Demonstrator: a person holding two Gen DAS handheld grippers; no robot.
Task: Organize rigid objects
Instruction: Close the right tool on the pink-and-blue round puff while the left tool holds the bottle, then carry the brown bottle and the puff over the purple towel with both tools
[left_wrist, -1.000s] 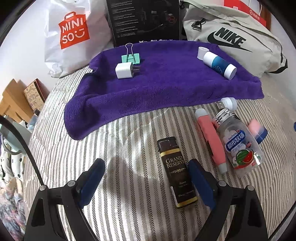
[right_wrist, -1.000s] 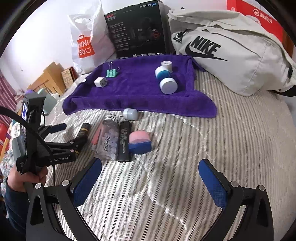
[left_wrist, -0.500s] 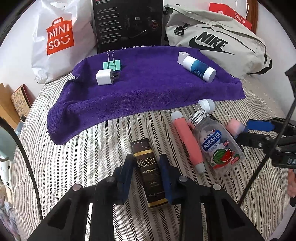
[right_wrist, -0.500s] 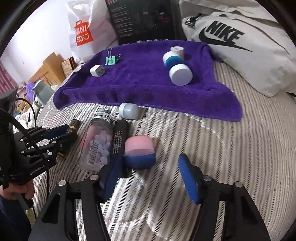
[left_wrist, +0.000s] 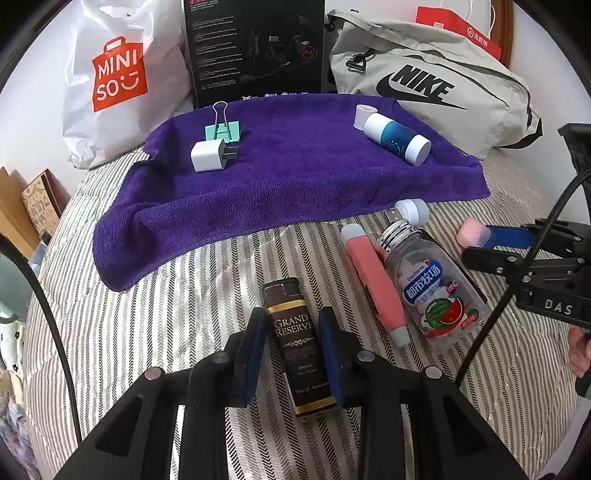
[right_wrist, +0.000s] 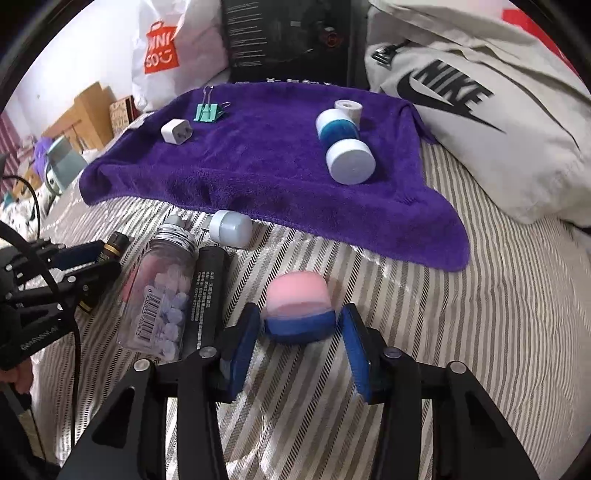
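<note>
While both grippers sit low over the striped bed (left_wrist: 177, 332), the scene reads as follows.

Left gripper (left_wrist: 293, 350): blue pads pressed against both long sides of the brown "Grand Reserve" lighter (left_wrist: 297, 343), which lies flat on the bed.
Right gripper (right_wrist: 299, 339): jaws narrowed around the pink-and-blue container (right_wrist: 298, 312); the left pad touches it, while a thin gap may remain at the right pad, so I cannot tell whether the pinch is complete.
Beside the lighter, at 2 o'clock: pink tube (left_wrist: 373, 280) lying against a clear candy bottle (left_wrist: 432, 288).
Under the bottle's far side: black tube (right_wrist: 207, 295), in the right wrist view.
At 1 o'clock, near the towel edge: white-capped USB stick (left_wrist: 410, 211).
Purple towel (left_wrist: 295, 184): spread across the bed at 12 o'clock.
On the towel, left: white charger plug (left_wrist: 208, 157) just before a teal binder clip (left_wrist: 222, 131).
On the towel, right: blue-and-white cylinder (left_wrist: 397, 138) lying on its side, touching a small white roll (left_wrist: 362, 115).
Behind the towel: Miniso bag (left_wrist: 118, 74), black box (left_wrist: 255, 48), grey Nike bag (left_wrist: 436, 92).
</note>
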